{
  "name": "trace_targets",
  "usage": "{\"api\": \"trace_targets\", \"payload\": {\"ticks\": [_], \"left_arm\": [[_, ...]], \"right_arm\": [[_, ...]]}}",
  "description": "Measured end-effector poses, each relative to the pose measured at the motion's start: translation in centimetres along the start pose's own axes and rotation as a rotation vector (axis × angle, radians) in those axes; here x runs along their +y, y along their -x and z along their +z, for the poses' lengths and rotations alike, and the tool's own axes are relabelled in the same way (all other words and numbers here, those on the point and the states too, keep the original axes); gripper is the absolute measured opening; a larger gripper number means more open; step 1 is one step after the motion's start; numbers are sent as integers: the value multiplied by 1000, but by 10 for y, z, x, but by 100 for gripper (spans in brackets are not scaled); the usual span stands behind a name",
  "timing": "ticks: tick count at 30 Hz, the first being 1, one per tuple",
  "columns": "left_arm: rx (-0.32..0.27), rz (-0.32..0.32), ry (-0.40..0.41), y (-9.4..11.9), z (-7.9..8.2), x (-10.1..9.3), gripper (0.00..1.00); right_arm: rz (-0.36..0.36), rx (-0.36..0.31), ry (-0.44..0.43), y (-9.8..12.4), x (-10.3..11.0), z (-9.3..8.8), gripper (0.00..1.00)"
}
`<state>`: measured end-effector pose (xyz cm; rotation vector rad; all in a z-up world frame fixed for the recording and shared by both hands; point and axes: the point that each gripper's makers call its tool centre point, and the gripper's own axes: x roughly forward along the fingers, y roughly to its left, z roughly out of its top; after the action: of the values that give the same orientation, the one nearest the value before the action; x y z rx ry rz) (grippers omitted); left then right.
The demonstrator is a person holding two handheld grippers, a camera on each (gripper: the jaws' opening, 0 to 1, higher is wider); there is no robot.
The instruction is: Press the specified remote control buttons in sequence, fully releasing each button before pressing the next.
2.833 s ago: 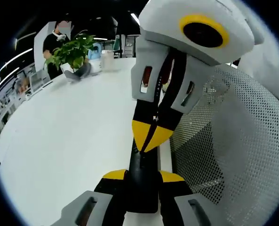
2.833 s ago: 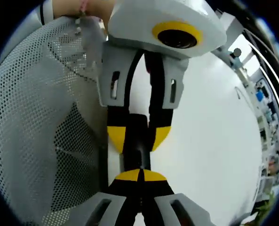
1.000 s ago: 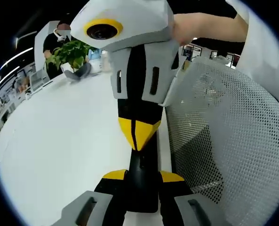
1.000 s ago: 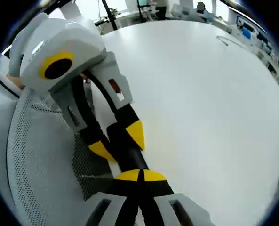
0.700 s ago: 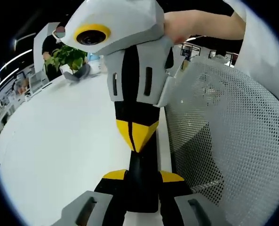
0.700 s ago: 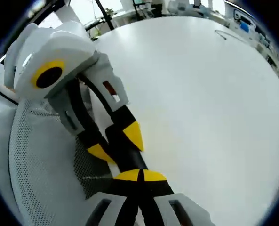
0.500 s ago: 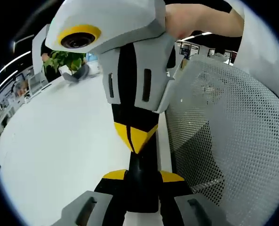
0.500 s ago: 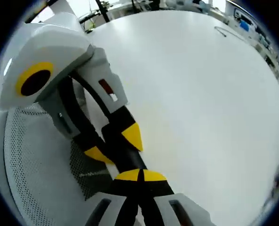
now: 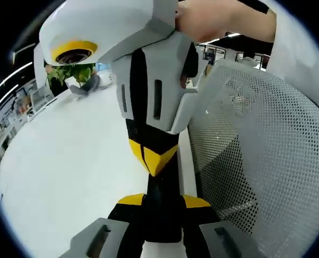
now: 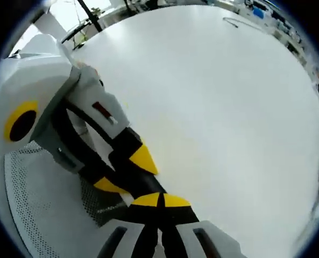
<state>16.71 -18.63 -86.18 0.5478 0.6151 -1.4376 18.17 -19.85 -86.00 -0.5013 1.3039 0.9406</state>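
Observation:
A black remote control [image 9: 163,188] lies lengthwise between the jaws of my left gripper [image 9: 163,202], which is shut on it just above the white table [image 9: 68,161]. My right gripper [image 9: 151,162] comes down from above, shut, its yellow tips resting on the far part of the remote. In the right gripper view, my right gripper [image 10: 160,200] has its yellow tips pressed together at the bottom, against the remote [image 10: 144,185]. The left gripper [image 10: 126,172] reaches in from the left with the remote clamped between its yellow fingertips [image 10: 143,158].
A white mesh chair back [image 9: 256,161] stands close on the right of the remote, seen too as the mesh chair [image 10: 46,215]. A potted plant [image 9: 68,72] sits at the table's far end. A hand [image 9: 218,19] holds the right gripper. A thin cable [image 10: 237,21] lies far off.
The right gripper's body has leaned nearer to the left camera and over to the left, its tips staying on the remote. The right gripper view has swung. The left gripper holds still.

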Motion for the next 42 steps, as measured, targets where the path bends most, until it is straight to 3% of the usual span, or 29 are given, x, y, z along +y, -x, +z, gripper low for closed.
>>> {"api": "trace_targets", "payload": {"ticks": [3, 10, 12, 18, 21, 23, 26, 31, 42], "left_arm": [[-1, 1, 1, 0, 0, 0, 24], [-4, 2, 5, 0, 0, 0, 25], [-5, 2, 6, 0, 0, 0, 25], [-8, -3, 3, -1, 0, -1, 25], [-9, -3, 2, 0, 0, -1, 25], [-9, -3, 2, 0, 1, -1, 25], [-10, -3, 3, 0, 0, -1, 25], [-10, -4, 3, 0, 0, -1, 25], [-20, -5, 4, 0, 0, 0, 25]], "right_arm": [[-8, -56, -7, 0, 0, 1, 0], [-46, -369, -14, 3, 0, 4, 0], [-41, -393, -12, 4, 1, 0, 0], [-27, -386, 15, 5, 8, 0, 0], [39, -384, 55, 5, 25, 3, 0], [-11, -356, 150, 4, 22, 3, 0], [-21, -330, 137, 3, 23, 3, 0], [-88, -210, 302, 1, 22, 2, 0], [-84, -120, 338, -2, 19, 2, 0]]}}
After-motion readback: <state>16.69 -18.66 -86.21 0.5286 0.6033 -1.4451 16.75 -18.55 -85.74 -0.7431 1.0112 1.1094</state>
